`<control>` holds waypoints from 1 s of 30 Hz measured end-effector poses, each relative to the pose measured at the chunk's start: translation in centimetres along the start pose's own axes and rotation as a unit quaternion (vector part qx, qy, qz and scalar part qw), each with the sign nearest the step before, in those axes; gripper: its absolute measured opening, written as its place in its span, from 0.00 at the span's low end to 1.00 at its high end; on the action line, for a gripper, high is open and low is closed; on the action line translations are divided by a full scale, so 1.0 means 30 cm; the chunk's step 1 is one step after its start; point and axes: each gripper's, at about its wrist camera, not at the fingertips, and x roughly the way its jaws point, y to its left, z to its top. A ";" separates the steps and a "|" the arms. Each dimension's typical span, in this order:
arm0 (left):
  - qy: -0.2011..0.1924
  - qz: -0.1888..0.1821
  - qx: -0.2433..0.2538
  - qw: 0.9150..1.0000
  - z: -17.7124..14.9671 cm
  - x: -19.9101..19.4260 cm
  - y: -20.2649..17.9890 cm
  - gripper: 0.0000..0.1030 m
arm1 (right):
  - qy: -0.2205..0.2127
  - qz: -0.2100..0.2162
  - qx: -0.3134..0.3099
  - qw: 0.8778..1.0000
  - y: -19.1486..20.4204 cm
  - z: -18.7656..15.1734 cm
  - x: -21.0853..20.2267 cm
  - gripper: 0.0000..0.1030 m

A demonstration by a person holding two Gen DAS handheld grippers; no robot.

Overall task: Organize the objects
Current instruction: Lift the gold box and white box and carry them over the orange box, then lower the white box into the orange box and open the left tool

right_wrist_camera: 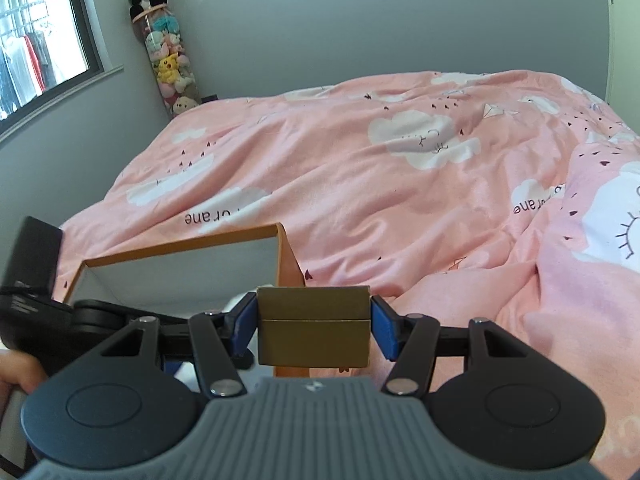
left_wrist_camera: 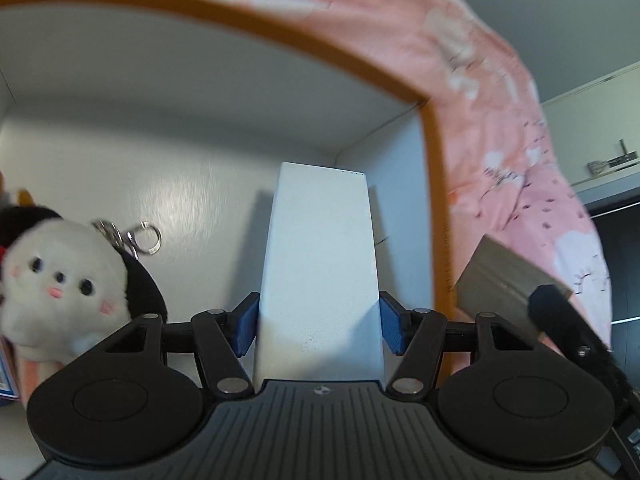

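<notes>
My left gripper (left_wrist_camera: 318,326) is shut on a tall white box (left_wrist_camera: 318,264) and holds it inside an orange-rimmed storage box (left_wrist_camera: 434,200) with white inner walls. A white plush toy (left_wrist_camera: 60,280) with a metal key ring (left_wrist_camera: 146,238) lies in that storage box at the left. My right gripper (right_wrist_camera: 313,326) is shut on a small olive-gold box (right_wrist_camera: 313,324), just right of the storage box's (right_wrist_camera: 180,246) near corner. The gold box (left_wrist_camera: 500,276) and right gripper also show at the right of the left wrist view.
The storage box sits on a bed with a pink cloud-print duvet (right_wrist_camera: 400,168). A clear tube of plush toys (right_wrist_camera: 168,52) stands in the far corner by a window (right_wrist_camera: 40,40). A hand (right_wrist_camera: 16,372) holds the left gripper body at lower left.
</notes>
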 end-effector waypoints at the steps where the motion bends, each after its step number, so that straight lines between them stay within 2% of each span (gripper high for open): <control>1: 0.009 0.003 -0.002 1.000 0.000 0.018 -0.001 0.68 | 0.002 0.000 -0.001 1.000 -0.002 -0.002 0.009 0.59; 10: 0.080 0.005 -0.019 0.997 0.001 0.108 -0.006 0.68 | 0.011 0.004 0.006 1.000 -0.019 -0.018 0.044 0.59; 17: 0.092 0.004 -0.008 0.996 0.002 0.122 0.000 0.68 | 0.019 0.007 0.010 1.000 -0.023 -0.032 0.060 0.59; 23: 0.109 -0.007 -0.014 0.994 0.020 0.131 0.022 0.73 | 0.025 0.004 0.017 1.000 -0.031 -0.038 0.065 0.59; 30: 0.106 -0.022 0.037 0.993 0.010 0.111 0.011 0.70 | 0.021 0.001 0.011 1.000 -0.017 -0.034 0.048 0.59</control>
